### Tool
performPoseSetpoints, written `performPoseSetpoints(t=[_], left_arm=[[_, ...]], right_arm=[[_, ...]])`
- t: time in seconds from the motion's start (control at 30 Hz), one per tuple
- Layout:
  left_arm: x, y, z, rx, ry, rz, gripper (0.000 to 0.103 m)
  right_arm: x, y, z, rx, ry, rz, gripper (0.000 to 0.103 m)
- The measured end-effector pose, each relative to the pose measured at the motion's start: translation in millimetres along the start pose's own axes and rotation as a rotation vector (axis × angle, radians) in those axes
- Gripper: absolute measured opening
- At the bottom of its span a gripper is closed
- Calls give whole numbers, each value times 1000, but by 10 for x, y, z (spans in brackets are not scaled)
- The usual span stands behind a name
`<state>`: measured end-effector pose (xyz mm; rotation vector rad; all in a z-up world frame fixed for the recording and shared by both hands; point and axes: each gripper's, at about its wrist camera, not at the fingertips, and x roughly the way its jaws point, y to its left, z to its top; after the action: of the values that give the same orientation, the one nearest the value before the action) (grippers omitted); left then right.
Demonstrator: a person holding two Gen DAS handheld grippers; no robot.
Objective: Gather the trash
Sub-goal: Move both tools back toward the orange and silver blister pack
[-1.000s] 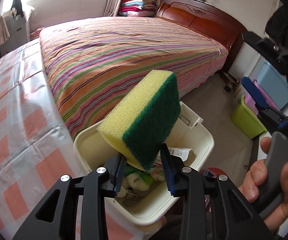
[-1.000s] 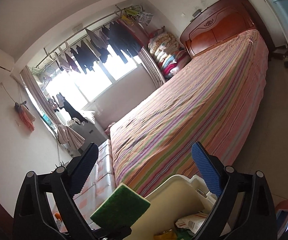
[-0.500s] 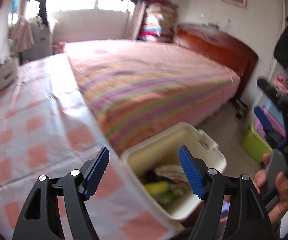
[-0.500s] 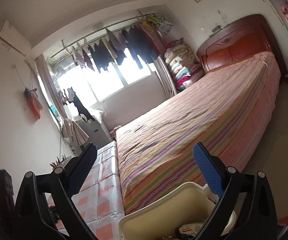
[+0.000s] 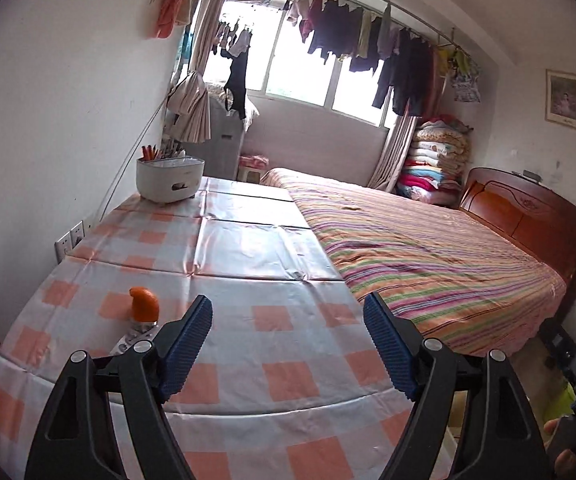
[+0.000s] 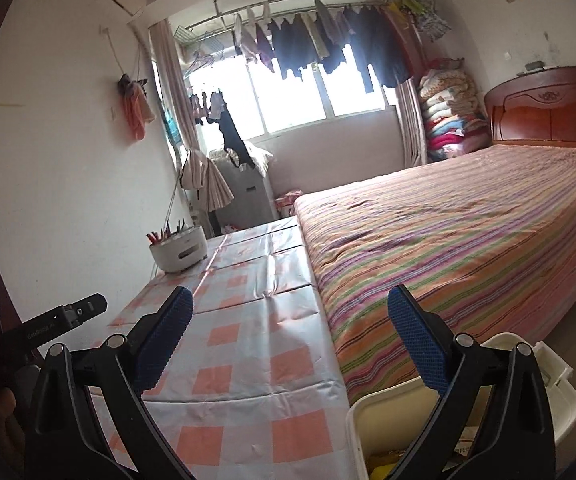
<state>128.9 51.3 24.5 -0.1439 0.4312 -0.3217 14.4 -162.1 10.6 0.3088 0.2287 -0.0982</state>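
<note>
My left gripper [image 5: 288,308] hovers over the checked tablecloth [image 5: 248,248], its jaws opening with nothing between them. A crumpled silver tube with an orange cap [image 5: 144,305] lies on the cloth just left of its left finger. My right gripper [image 6: 289,300] stands open and empty above the table's near right corner. The cream trash bin [image 6: 367,408] sits below the right finger beside the table, and scraps show inside it at the bottom. The sponge is not visible. The left gripper's body [image 6: 64,320] shows at the far left of the right wrist view.
A white holder full of pens [image 5: 170,180] stands at the table's far left. A bed with a striped cover [image 5: 427,248] runs along the table's right side. A wall with sockets [image 5: 70,238] borders the left. A hand [image 5: 567,456] grips the other handle at lower right.
The left gripper let go of the yellow-green sponge over the bin and opened. Both grippers swung left from the bin toward the table, and the bin has left the left wrist view.
</note>
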Motion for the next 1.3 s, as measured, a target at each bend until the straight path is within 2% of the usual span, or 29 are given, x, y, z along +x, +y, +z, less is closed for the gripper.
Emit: performPoseSetpoints(t=[0.1,0.2,0.3,0.43,0.6,0.8,0.93,1.03,1.2,1.3], left_arm=[[38,226,-35,-21,25,2,76],[-22,453,-57,-49,37,5,76],[-22,695,-38,-102,27,43,76],[42,986,-14,-214,85,12,76],[98,1158,-33,-283,128,9,76],[98,1221,-32,-283,148,12,76],[9,1282,33,-271,108,49,76],[-51,1375,85,-251,68,104,76],[-99,1696,111,-316,47,158,76],[-113,1876,100,-348,41,216,76]], right_arm=[[100,161,-33,-18,24,14,96],[163,116,-22,-17,49,12,96],[246,197,-99,-15,74,6,96],[333,357,-186,-25,105,-2,96],[354,454,-241,-3,134,11,96],[465,523,-327,30,171,45,96],[479,636,-333,4,184,85,96],[479,686,-299,15,192,130,96],[554,765,-324,26,214,182,96],[569,826,-341,21,226,204,96]])
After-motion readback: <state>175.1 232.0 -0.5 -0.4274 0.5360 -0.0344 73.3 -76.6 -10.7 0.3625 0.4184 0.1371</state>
